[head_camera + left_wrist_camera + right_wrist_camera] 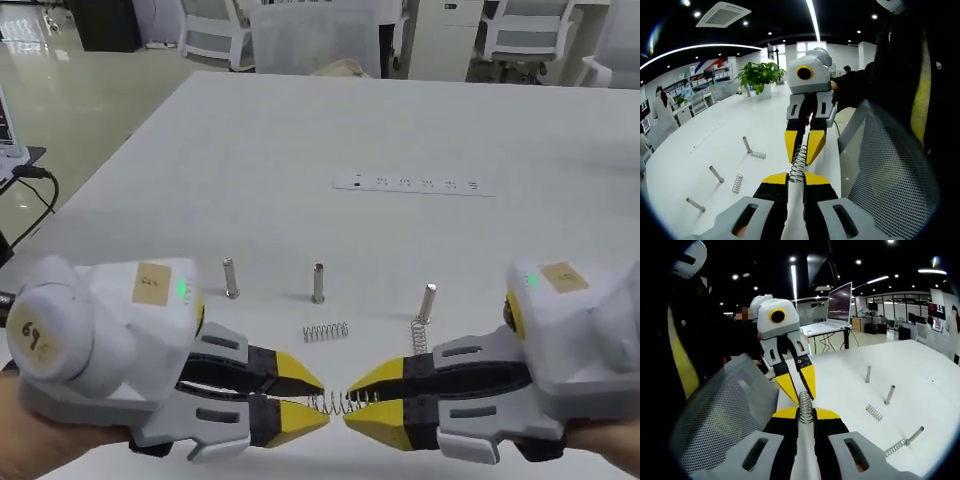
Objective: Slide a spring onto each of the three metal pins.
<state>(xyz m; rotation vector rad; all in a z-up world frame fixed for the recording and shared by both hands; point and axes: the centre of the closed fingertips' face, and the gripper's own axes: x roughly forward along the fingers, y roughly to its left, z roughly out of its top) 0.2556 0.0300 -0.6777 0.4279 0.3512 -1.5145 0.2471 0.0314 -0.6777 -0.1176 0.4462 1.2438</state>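
Held spring (pixel 335 401): low centre of the head view, lying level in the air just above the table, spanning the short gap between the two grippers.
Left gripper (pixel 318 402): lower left of the head view, yellow-tipped jaws pinched on the left end of the held spring. In the left gripper view the coil rises from between its own tips at bottom centre.
Right gripper (pixel 352 405): lower right of the head view, jaws pinched on the other end of the same coil, tips facing the left gripper's tips and close to them (not touching).
Left pin (pixel 231 278): upright, left of centre in the head view, bare.
Middle pin (pixel 318 283): upright at frame centre, bare.
Right pin (pixel 427 302): upright, right of centre, bare along the length that shows.
Loose spring (pixel 326 331): flat on the table, just below the middle pin in the frame and apart from it.
Second loose spring (pixel 418 336): flat on the table with its upper end at the foot of the right pin. Whether it touches the pin, I cannot tell.
Table (pixel 330 130): white, wide, carrying the pins and both loose springs.
Power strip (pixel 415 184): white, lying across the table above the pins in the frame, well apart from them.
Mesh chair back (pixel 890 165): grey, right half of the left gripper view, beside the table edge.
Potted plant (pixel 760 75): green, upper left of the left gripper view, at the table's far end.
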